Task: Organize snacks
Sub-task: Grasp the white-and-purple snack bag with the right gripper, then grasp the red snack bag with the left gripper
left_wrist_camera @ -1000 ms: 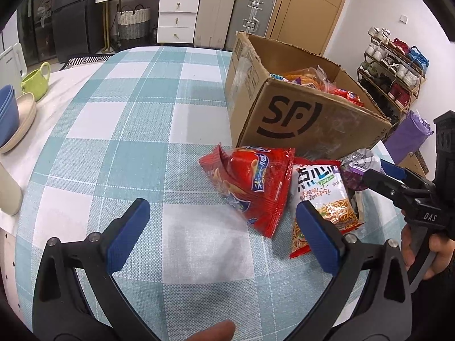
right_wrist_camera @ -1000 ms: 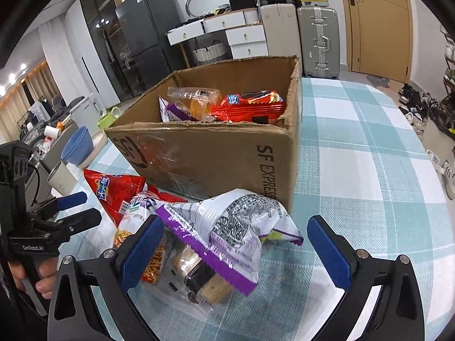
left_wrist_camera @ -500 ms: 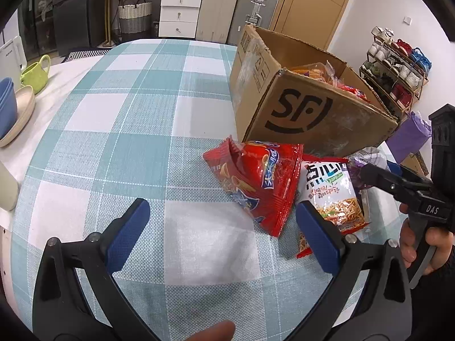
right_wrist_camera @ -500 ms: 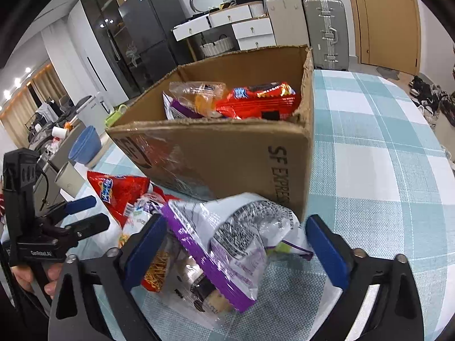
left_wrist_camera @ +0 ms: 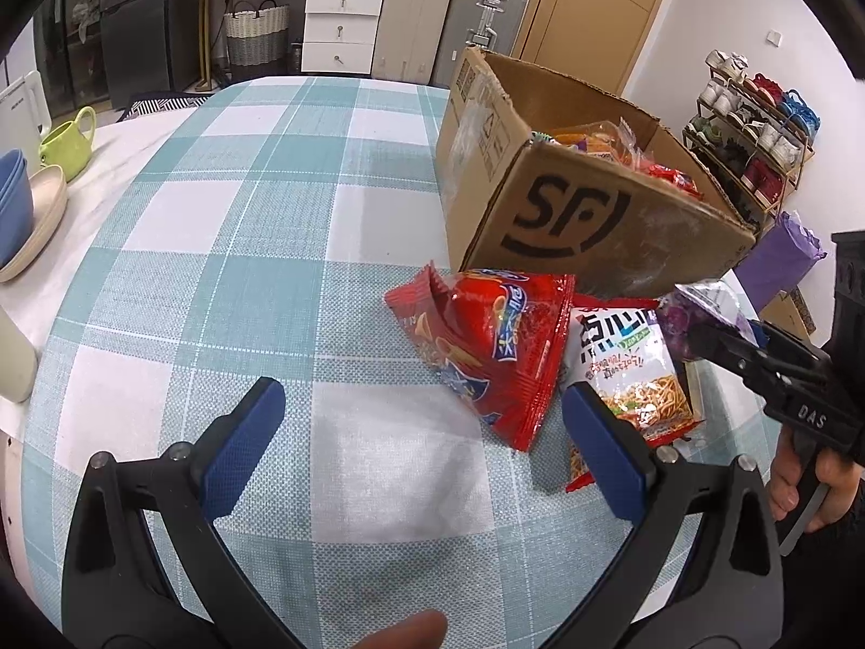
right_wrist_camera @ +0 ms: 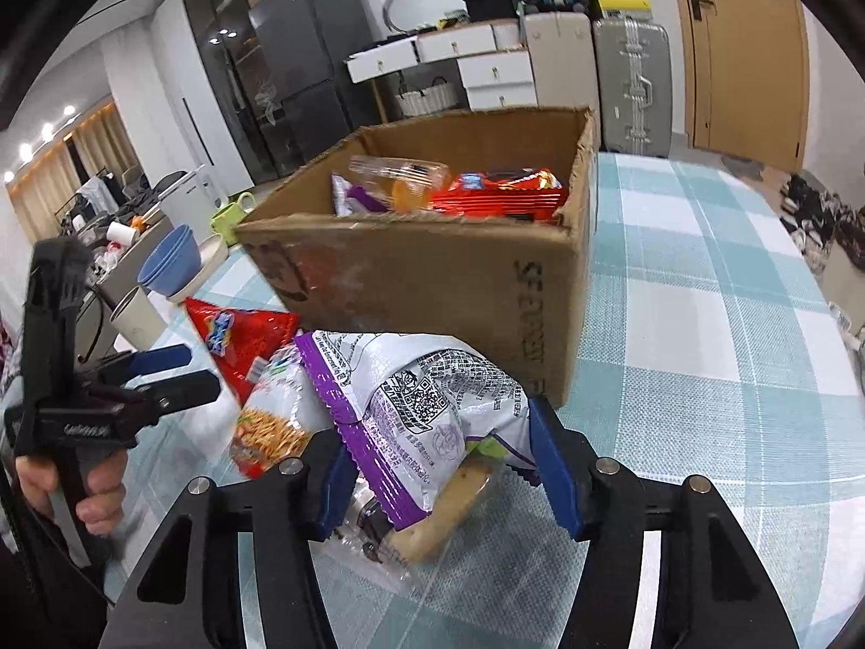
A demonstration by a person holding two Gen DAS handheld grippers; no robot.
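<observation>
Closing right gripper (right_wrist_camera: 440, 465) on purple-and-white snack bag (right_wrist_camera: 427, 405); bag between blue pads, both pads touching its sides. Bag lies directly ahead of gripper, long axis running away toward cardboard box (right_wrist_camera: 432, 281) just beyond. Left gripper (left_wrist_camera: 419, 451) spread wide, empty, farther off; red chip bag (left_wrist_camera: 486, 346) and noodle-snack packet (left_wrist_camera: 632, 373) ahead of it. Surface: teal-and-white checked tablecloth (left_wrist_camera: 227, 249). Room: drawers, suitcases, door behind.
</observation>
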